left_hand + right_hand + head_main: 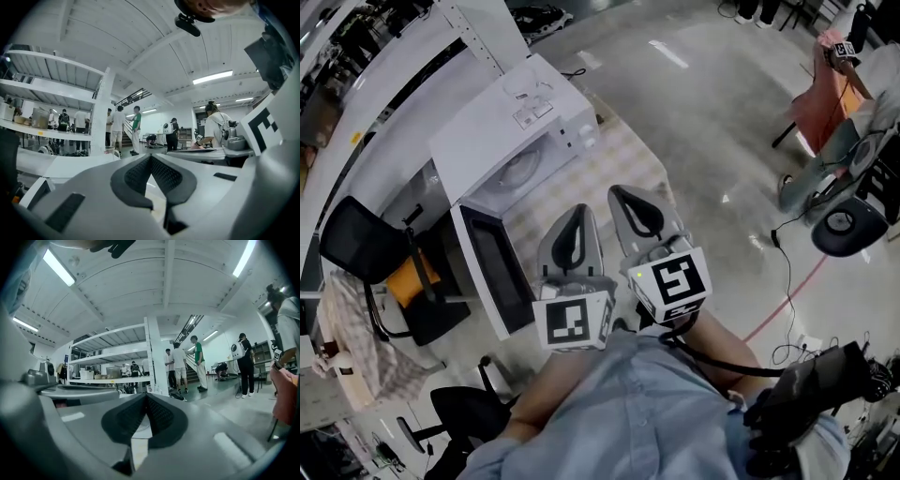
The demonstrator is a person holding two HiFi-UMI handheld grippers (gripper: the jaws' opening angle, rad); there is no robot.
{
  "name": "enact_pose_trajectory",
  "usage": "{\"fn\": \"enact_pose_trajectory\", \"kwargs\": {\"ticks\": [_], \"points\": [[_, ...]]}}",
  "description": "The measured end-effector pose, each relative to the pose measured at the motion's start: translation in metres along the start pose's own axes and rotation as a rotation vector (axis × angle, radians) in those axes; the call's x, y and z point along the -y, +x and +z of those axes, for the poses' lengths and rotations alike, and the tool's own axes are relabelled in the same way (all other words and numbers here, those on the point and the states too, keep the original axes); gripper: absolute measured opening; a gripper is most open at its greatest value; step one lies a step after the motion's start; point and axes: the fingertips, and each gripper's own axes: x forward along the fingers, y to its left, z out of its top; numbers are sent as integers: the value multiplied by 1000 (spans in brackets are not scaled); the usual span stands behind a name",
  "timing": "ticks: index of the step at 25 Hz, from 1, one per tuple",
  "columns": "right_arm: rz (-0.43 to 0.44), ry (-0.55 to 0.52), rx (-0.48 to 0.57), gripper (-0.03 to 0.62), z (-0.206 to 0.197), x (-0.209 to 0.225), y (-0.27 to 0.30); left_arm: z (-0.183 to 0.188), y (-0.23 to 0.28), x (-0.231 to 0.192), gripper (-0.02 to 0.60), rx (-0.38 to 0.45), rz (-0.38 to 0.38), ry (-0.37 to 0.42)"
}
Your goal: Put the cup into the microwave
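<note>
The white microwave (511, 127) stands at the upper left on a table with a checked cloth (609, 164). Its door (492, 267) hangs wide open and the glass turntable (522, 169) shows inside. A small white cup-like thing (111, 150) shows beyond a white surface in the left gripper view; I cannot tell what it rests on. My left gripper (579, 212) and right gripper (622, 193) are side by side in front of the table, both shut and holding nothing. In their own views the left gripper (151, 157) and the right gripper (146, 394) each show closed pads.
Black office chairs (356, 246) stand left of the open door, another chair base (844, 225) at the right. A cable and a red floor line (787, 295) run at the right. A white shelving rack (112, 376) and several standing people (180, 364) are far off.
</note>
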Motion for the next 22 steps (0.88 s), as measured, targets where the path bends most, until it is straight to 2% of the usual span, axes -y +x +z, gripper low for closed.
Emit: {"fn": "enact_pose_trajectory", "kwargs": {"ticks": [4, 10, 22], "points": [[24, 21, 18, 2, 12, 28, 13, 11, 25, 8, 6, -10, 26, 39], [75, 27, 47, 2, 30, 48, 30, 33, 50, 13, 6, 29, 62, 72], [150, -25, 69, 2, 42, 51, 65, 45, 72, -12, 6, 86, 144, 54]]}}
